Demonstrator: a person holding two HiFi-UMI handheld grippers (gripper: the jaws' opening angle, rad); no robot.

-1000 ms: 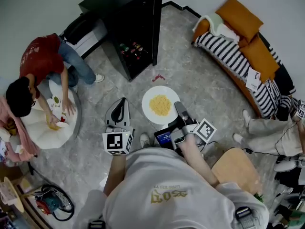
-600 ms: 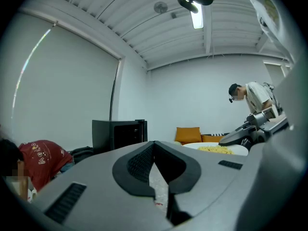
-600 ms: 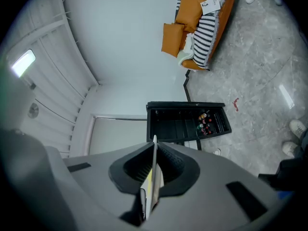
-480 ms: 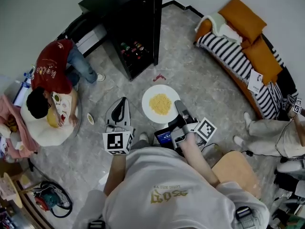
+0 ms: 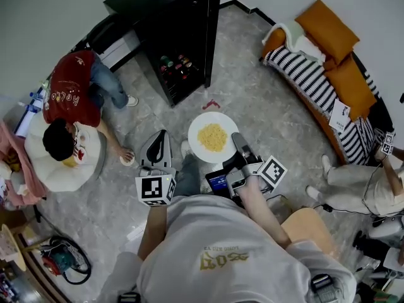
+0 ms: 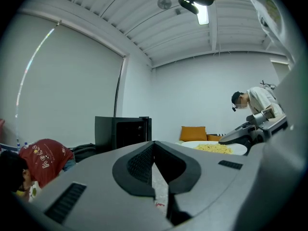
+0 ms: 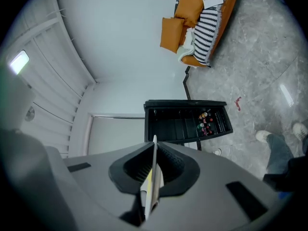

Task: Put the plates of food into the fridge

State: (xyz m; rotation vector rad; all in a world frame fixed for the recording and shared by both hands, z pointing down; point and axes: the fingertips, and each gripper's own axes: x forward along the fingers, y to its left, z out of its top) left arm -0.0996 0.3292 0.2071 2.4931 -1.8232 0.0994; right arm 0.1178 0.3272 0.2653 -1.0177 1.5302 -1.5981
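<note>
- Head view: right gripper (image 5: pixel 236 139) is clamped on the near-right rim of a round white plate (image 5: pixel 196 145) that carries a heap of yellow food (image 5: pixel 213 137). The plate is held level over the grey marbled floor (image 5: pixel 278 115).
- Left gripper (image 5: pixel 162 134) hangs just left of the plate, not touching it, with its tips together and nothing in them.
- Open black fridge (image 5: pixel 183 24) stands at the far edge of the floor, against the wall. Coloured bottles (image 5: pixel 173 65) sit inside it, well apart from the plate.
- Small red scrap (image 5: pixel 210 103) lies on the floor between fridge and plate.
- Orange sofa with a striped blanket (image 5: pixel 309 68) runs along the floor's right edge. A person in a red shirt (image 5: pixel 69 90) crouches at the left edge.
- Left gripper view: left gripper (image 6: pixel 154 153) has its jaws pressed together with nothing between them.
- The plate (image 6: pixel 192 144) and food (image 6: pixel 214 148) show at right, with the right gripper (image 6: pixel 252 129) on the plate's right rim. The fridge (image 6: pixel 122 131) is beyond at left of centre.
- Right gripper view: right gripper (image 7: pixel 154 154) is closed on the plate (image 7: pixel 153 167), seen edge-on as a thin white line between the jaws.
- The fridge (image 7: pixel 185 121) is straight ahead with its interior and bottles (image 7: pixel 206 119) in view. The sofa (image 7: pixel 204 18) is at top and the red scrap (image 7: pixel 238 101) is on the floor at right.
</note>
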